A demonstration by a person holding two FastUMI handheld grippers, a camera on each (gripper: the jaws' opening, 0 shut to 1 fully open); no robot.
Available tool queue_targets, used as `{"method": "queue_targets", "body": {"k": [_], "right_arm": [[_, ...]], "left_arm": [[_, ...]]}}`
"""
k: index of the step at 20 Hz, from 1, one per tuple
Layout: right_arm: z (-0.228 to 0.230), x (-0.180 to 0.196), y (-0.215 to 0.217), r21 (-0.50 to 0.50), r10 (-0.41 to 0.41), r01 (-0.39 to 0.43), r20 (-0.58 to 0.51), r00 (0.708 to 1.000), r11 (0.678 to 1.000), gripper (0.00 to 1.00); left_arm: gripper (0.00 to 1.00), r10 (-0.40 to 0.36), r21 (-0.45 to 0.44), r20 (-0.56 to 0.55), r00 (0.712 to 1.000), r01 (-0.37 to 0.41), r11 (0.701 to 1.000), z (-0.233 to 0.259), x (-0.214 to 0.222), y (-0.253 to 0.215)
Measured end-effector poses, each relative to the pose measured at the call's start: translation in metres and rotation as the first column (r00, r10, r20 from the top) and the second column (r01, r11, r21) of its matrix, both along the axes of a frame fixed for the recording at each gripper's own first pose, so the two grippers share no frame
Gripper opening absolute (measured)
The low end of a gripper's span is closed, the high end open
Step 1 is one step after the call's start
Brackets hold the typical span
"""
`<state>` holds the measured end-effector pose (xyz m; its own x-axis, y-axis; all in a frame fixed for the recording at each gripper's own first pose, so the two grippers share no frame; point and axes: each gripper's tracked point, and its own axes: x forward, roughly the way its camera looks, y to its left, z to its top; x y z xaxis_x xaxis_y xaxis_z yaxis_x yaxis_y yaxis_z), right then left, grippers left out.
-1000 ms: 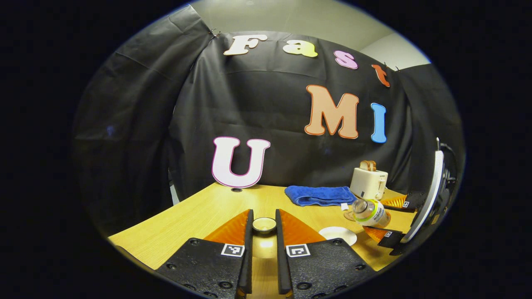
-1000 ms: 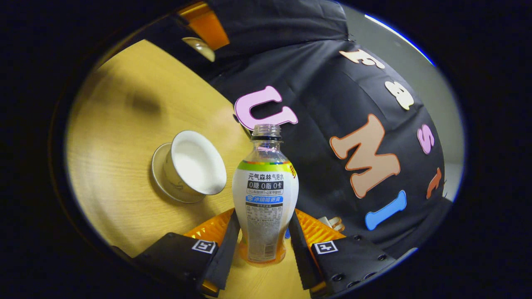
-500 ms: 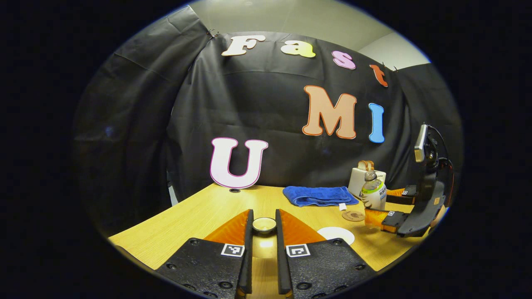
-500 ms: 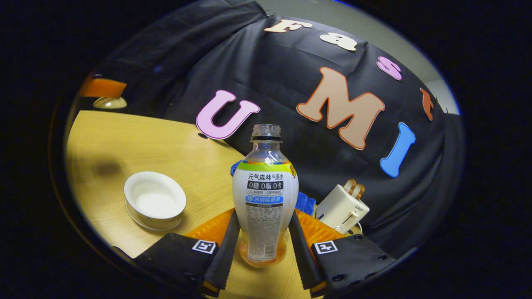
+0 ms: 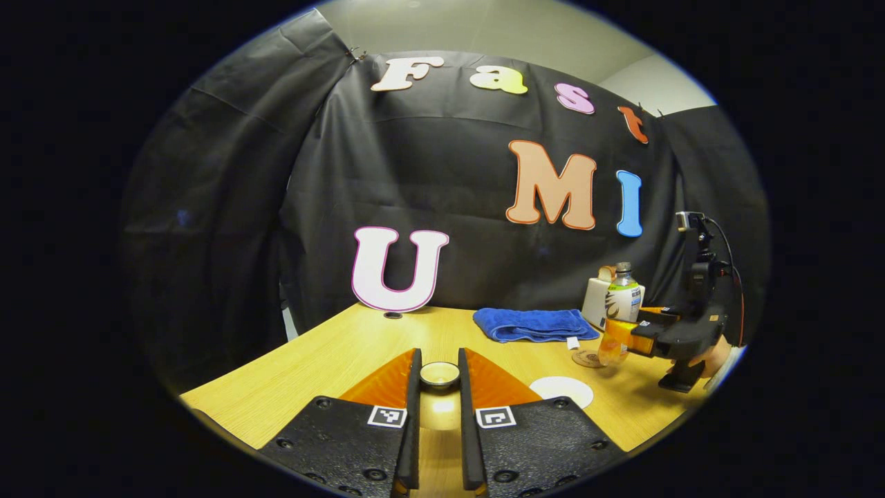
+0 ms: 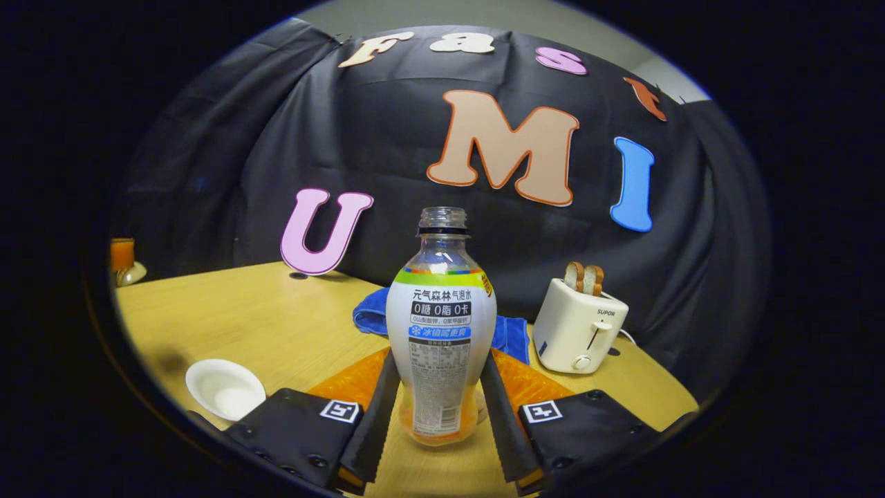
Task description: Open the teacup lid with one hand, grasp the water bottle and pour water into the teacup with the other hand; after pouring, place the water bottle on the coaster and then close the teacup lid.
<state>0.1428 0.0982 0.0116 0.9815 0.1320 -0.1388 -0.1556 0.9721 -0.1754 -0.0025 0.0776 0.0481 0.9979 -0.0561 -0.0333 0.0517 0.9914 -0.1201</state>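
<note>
The right gripper [image 6: 439,408] pinches the upright, uncapped bottle [image 6: 441,325], which hangs just above the coaster [image 5: 588,358] near the toaster [image 6: 579,325]. The left gripper [image 5: 439,387] clamps the lid [image 5: 440,374] above the bench [image 5: 359,353]. The open cup [image 6: 225,389] sits left of the bottle.

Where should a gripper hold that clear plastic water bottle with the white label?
Grip the clear plastic water bottle low on its labelled body, coming level from the side. It stands upright, and the right gripper already clamps it there, one finger on each flank.
</note>
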Motion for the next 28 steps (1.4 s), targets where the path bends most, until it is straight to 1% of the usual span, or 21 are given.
{"method": "queue_targets", "body": {"k": [6, 11, 12, 13, 21, 24, 25, 28], "right_arm": [[-0.004, 0.038, -0.021, 0.082, -0.074, 0.072, 0.019, 0.997, 0.994, 0.7], [-0.014, 0.056, -0.02, 0.147, -0.085, 0.081, 0.017, 0.996, 0.986, 0.7], [-0.014, 0.059, -0.02, 0.157, -0.089, 0.084, 0.022, 0.996, 0.984, 0.7], [-0.014, 0.062, -0.019, 0.169, -0.088, 0.083, 0.026, 0.996, 0.982, 0.7], [-0.034, 0.067, -0.019, 0.13, -0.096, 0.093, 0.018, 0.995, 0.987, 0.7], [-0.04, 0.064, -0.024, 0.153, -0.105, 0.103, 0.008, 0.994, 0.983, 0.71], [-0.041, 0.063, -0.024, 0.158, -0.104, 0.102, 0.004, 0.995, 0.982, 0.69], [-0.041, 0.061, -0.024, 0.154, -0.1, 0.098, 0.006, 0.995, 0.983, 0.74]], "left_arm": [[0.22, 0.003, 0.003, 0.0, 1.0, -0.003, 1.0, -0.001, 0.001, 0.0], [0.22, 0.007, 0.001, -0.001, 1.0, -0.007, 1.0, -0.001, 0.002, 0.002], [0.23, 0.009, 0.003, -0.001, 1.0, -0.009, 1.0, -0.002, 0.002, 0.003], [0.22, 0.01, 0.004, 0.0, 1.0, -0.01, 1.0, -0.002, 0.002, 0.003], [0.22, -0.001, -0.004, 0.001, 1.0, 0.001, 1.0, -0.002, 0.002, -0.001], [0.22, 0.004, -0.007, -0.003, 1.0, -0.004, 1.0, -0.004, 0.003, 0.0], [0.22, 0.005, -0.009, -0.005, 1.0, -0.005, 1.0, -0.004, 0.003, 0.001], [0.22, 0.001, -0.015, -0.009, 1.0, -0.001, 1.0, -0.004, 0.003, -0.001]]}}
